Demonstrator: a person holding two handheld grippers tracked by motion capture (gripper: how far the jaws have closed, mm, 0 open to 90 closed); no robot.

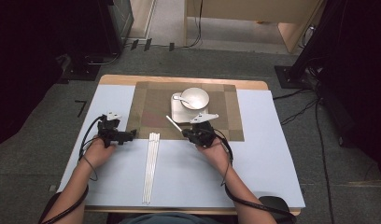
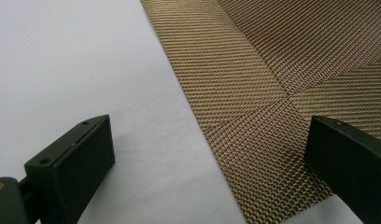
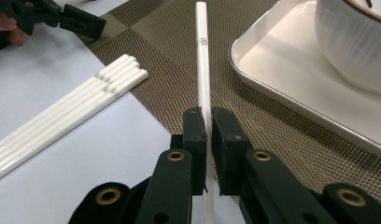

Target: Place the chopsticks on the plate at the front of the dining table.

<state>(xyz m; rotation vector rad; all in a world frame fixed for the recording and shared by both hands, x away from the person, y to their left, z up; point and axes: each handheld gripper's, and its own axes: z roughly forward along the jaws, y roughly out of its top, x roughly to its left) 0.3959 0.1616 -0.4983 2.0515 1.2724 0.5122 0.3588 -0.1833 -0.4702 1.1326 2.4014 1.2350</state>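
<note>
My right gripper [image 3: 208,123] is shut on a single white chopstick [image 3: 202,60], which points away over the woven brown placemat [image 3: 165,51]. From above, that chopstick [image 1: 173,123] juts up-left from the right gripper [image 1: 194,132], just below the tray. Several more white chopsticks [image 1: 151,165] lie side by side on the pale table cover, and their ends [image 3: 118,74] touch the mat's edge. My left gripper [image 1: 127,136] rests at the mat's left edge, jaws wide apart and empty [image 2: 207,154].
A white bowl [image 1: 194,98] with a spoon [image 1: 179,98] stands on a small white tray [image 1: 179,112] at the far middle of the placemat [image 1: 151,102]. The tray's rim [image 3: 272,88] lies right of the held chopstick. Cables trail from both grippers.
</note>
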